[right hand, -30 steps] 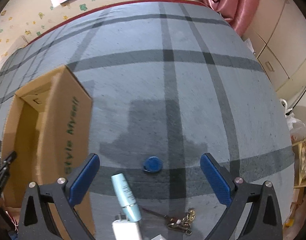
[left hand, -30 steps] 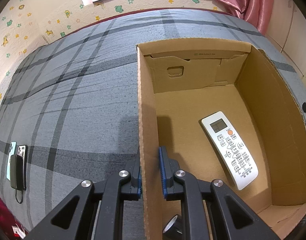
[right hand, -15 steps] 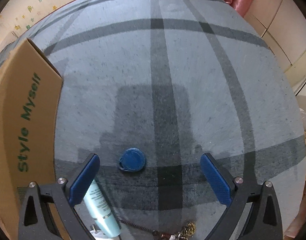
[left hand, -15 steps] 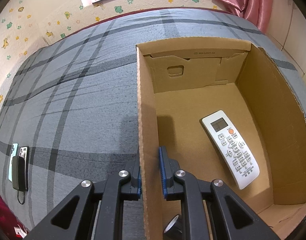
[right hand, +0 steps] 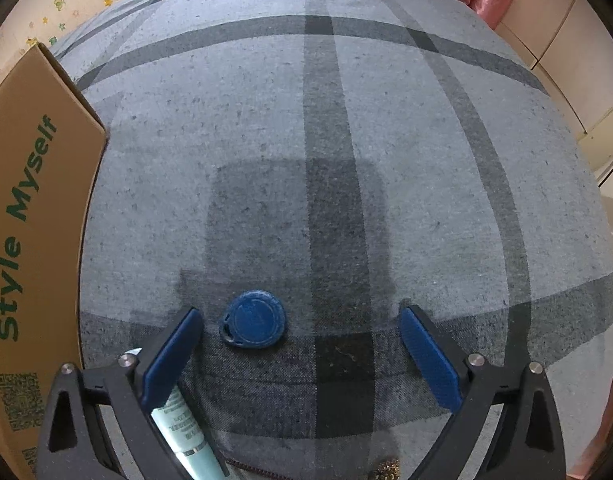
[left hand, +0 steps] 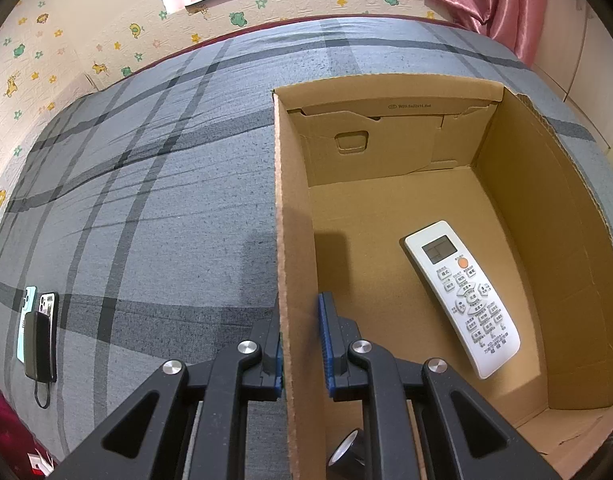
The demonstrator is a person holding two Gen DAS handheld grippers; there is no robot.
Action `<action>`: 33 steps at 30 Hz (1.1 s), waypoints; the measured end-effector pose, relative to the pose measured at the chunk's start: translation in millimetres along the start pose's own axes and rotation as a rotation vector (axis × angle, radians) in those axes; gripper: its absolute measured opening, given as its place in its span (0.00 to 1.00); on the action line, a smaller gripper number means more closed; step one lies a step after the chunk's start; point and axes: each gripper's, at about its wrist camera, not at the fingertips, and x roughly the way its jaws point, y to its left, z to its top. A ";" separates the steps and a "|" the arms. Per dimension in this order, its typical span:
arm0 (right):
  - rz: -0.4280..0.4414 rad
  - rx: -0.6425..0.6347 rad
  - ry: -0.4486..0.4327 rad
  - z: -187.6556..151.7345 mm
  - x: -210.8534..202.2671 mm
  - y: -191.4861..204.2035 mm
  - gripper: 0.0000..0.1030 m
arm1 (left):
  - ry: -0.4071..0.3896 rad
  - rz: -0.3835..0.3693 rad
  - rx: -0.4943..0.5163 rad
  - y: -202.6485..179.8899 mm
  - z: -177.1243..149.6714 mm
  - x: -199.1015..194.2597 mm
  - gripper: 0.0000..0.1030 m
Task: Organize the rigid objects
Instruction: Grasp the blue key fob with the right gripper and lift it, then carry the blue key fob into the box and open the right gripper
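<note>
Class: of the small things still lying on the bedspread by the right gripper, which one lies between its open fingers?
The round blue key fob. It lies in the gap of the right gripper, nearer the left finger; the pale green tube lies under that finger, not between them.

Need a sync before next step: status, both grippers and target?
Left gripper shut on box wall. Right gripper open over blue tag. Teal tube under its left finger.
</note>
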 end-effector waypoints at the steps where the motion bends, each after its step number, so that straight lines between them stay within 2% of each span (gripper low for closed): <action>1: 0.001 -0.001 0.000 -0.8 -1.0 -1.7 0.95 | 0.000 -0.003 -0.002 0.3 -0.1 -0.5 0.14; 2: 0.001 0.000 -0.001 -1.6 -1.3 -0.7 0.94 | -0.001 -0.004 -0.003 0.4 -0.1 -0.8 0.14; 4: 0.006 0.003 -0.002 -2.5 -3.5 -0.5 0.83 | -0.001 -0.003 -0.002 0.5 -0.4 -1.4 0.14; 6: 0.005 -0.001 -0.005 -6.4 -13.0 3.9 0.65 | 0.000 -0.002 -0.002 0.7 -0.3 -1.1 0.14; 7: 0.011 -0.005 -0.005 -7.2 -15.6 5.6 0.52 | 0.001 -0.003 -0.005 1.1 -0.2 -1.1 0.14; 8: 0.017 -0.007 -0.005 -7.9 -17.8 7.0 0.46 | 0.000 -0.003 -0.005 0.9 0.2 -0.8 0.14; 9: 0.020 -0.011 -0.004 -8.8 -19.4 8.4 0.29 | 0.000 -0.003 -0.005 0.8 0.2 -1.1 0.14; 21: 0.030 -0.012 -0.004 -15.3 -31.7 5.8 0.29 | -0.003 0.000 -0.004 0.3 -0.3 -0.5 0.14; 33: 0.029 -0.024 -0.042 -14.6 -71.3 11.6 0.29 | -0.004 -0.005 -0.007 1.0 -0.2 -1.4 0.14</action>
